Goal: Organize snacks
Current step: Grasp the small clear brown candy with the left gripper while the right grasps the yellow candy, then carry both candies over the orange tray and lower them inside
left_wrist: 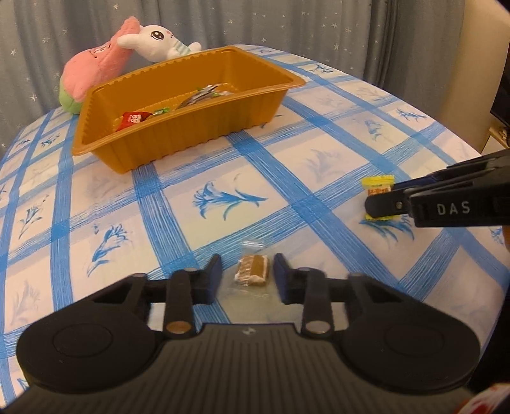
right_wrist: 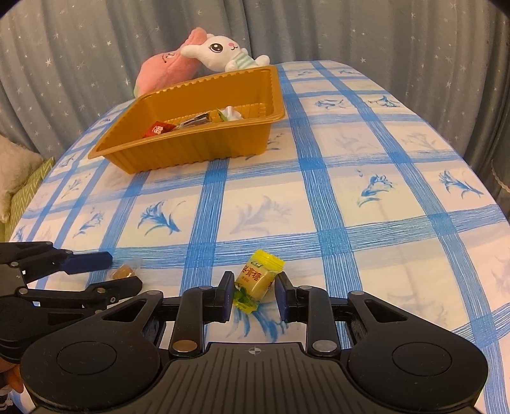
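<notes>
Left wrist view: looks down across the blue-checked tablecloth (left_wrist: 318,143) toward the gold tray (left_wrist: 191,133); grey star-print curtain (left_wrist: 287,25) behind it.
Pink plush (left_wrist: 95,63): behind the tray's left end, leaning against the rim.
White rabbit plush (left_wrist: 156,39): behind the tray, just right of the pink one and touching it.
Tray contents: red packet (left_wrist: 132,120) at the left end, silver wrappers (left_wrist: 204,94) toward the middle, other small pieces between; too small to name.
Left gripper (left_wrist: 247,259): well in front of the tray, nearest the camera, tips low over the cloth. Jaws unclenched, one finger on each side of the brown snack (left_wrist: 251,270), with a gap visible on the left side.
Brown snack: in a clear wrapper, flat on the cloth, outside the tray, well in front of its front wall.
Right gripper (left_wrist: 382,196): in front of and to the right of the tray, coming in from the right edge. Jaws clamped on the yellow candy (left_wrist: 377,183).
Yellow candy: outside the tray, pinched across its middle, with wrapper ends showing above and below the finger. Can't tell if it clears the cloth.
Right wrist view: same layout; candy tilted between both pads, left gripper at lower left with the brown snack between its fingers, green cushion (right_wrist: 28,188) off the table to the tray's left.
</notes>
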`<action>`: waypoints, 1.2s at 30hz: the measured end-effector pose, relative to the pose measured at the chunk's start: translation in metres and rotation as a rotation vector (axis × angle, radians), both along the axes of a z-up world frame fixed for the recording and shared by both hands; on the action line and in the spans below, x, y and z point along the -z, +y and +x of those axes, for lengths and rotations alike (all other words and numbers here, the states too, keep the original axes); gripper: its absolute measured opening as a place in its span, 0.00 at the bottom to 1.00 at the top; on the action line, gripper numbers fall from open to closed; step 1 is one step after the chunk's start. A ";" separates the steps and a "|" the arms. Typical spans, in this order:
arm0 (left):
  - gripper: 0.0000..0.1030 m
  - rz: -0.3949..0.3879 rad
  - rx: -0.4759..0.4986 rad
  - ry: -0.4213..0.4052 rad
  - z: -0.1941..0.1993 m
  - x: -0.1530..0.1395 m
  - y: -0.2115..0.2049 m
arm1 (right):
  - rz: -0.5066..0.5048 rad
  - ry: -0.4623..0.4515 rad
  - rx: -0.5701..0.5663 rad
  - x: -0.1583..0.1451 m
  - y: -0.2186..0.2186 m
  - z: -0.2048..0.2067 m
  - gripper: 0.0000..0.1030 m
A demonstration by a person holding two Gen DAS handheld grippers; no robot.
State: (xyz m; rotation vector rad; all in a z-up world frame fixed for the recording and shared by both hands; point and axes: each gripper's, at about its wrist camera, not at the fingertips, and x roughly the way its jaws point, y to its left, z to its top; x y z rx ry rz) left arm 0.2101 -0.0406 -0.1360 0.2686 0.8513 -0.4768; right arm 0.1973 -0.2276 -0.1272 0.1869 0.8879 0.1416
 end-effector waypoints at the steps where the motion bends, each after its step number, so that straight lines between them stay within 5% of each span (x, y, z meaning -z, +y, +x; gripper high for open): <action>1: 0.19 0.005 -0.003 0.002 -0.001 -0.001 -0.001 | 0.001 0.000 0.002 0.000 0.000 0.000 0.27; 17: 0.18 -0.087 -0.280 0.053 -0.026 -0.020 0.013 | 0.011 -0.026 -0.020 -0.015 0.005 -0.010 0.27; 36: 0.18 -0.120 -0.334 0.014 -0.039 -0.051 0.017 | -0.005 -0.075 -0.043 -0.042 0.010 -0.019 0.27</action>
